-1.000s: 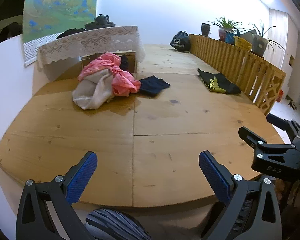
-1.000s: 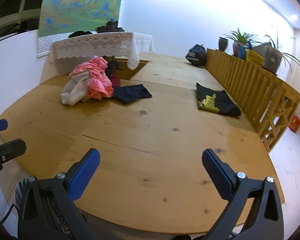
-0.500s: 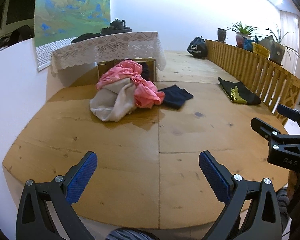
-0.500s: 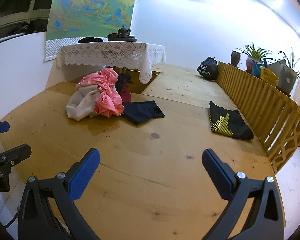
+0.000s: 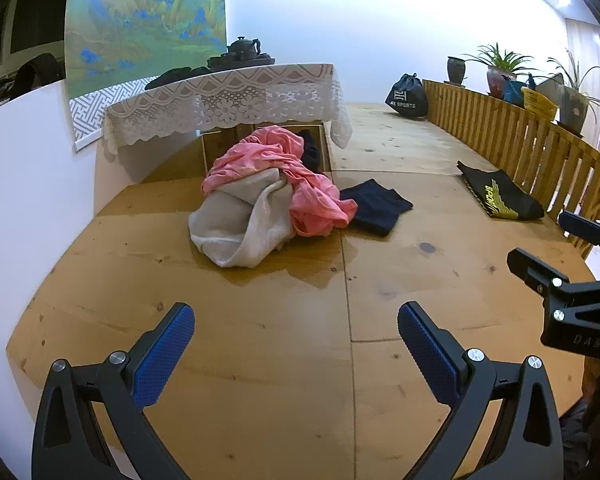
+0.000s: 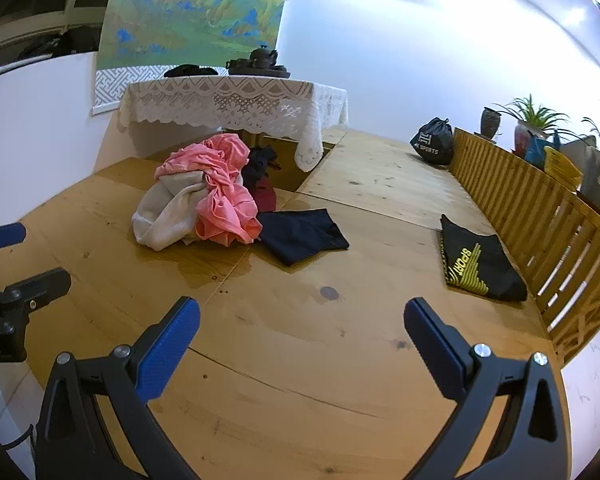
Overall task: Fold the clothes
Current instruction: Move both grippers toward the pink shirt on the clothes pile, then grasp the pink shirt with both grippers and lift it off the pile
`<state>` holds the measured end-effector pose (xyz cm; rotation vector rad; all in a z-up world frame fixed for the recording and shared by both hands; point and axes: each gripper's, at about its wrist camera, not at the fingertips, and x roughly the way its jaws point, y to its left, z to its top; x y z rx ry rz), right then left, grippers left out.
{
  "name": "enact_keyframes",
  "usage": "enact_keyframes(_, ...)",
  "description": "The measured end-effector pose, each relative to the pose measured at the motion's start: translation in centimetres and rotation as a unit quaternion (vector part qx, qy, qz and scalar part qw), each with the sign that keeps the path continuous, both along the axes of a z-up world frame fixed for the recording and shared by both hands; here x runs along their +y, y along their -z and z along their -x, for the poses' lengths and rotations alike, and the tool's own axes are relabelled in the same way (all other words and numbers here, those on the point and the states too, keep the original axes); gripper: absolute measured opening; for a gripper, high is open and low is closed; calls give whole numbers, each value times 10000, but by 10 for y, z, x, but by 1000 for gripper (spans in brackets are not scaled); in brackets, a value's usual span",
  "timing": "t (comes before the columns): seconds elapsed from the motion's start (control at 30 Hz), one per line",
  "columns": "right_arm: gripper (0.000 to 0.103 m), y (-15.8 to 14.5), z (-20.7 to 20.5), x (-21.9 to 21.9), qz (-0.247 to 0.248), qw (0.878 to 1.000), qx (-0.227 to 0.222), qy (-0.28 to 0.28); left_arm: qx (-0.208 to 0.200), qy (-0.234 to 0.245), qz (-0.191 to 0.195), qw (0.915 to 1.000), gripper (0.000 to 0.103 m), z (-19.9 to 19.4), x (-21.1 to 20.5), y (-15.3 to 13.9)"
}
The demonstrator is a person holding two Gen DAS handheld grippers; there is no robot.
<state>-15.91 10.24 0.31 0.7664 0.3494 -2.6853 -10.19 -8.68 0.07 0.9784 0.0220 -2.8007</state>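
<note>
The left hand-held gripper [image 5: 296, 332] and the right hand-held gripper [image 6: 302, 326] both hang wide apart and empty above the near part of the wooden desk [image 6: 340, 360]. Farther out lies a crumpled heap — a pink garment [image 5: 296, 176] tangled over a beige one [image 5: 240, 224], with a dark navy piece [image 6: 302, 236] just beside it. A black garment with yellow print [image 6: 480, 268] lies flat near the railing [image 6: 540, 220], well apart. A pinch into the heap may catch two layers — dragging both.
</note>
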Motion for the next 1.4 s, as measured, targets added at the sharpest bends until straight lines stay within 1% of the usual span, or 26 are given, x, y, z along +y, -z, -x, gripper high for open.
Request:
enact_keyframes(0.4,103,19,47,-32,-141,9998,-103,-107,-45,65,-11,10000,102,42,-21,9)
enact_keyframes(0.57,103,27,67,-44,-207,9996,-123,-158,-2,47,-19,10000,102,64,-39,9)
enact_keyframes(0.63,103,31,75,-50,-233,9995,-131,-178,-5,59,-158,9999,102,78,-54,10)
enact_keyframes(0.73,103,37,93,-57,-99,9991,-233,-333,-50,96,-365,9993,102,100,-76,12)
enact_keyframes(0.9,103,49,138,-67,379,9962,-635,-450,-90,122,-455,9988,102,144,-107,13)
enact_keyframes(1.0,103,54,159,-81,552,9933,-826,-594,-125,87,-511,9986,102,171,-125,14)
enact_keyframes(1.17,103,59,179,-107,384,9941,-736,-693,-224,128,-579,9980,102,212,-147,15)
enact_keyframes(1.3,103,61,187,-126,305,9926,-729,-921,-434,139,-580,9973,102,244,-161,22)
enact_keyframes(1.4,103,63,191,-142,125,9925,-708,-992,-575,162,-619,9963,102,264,-168,28)
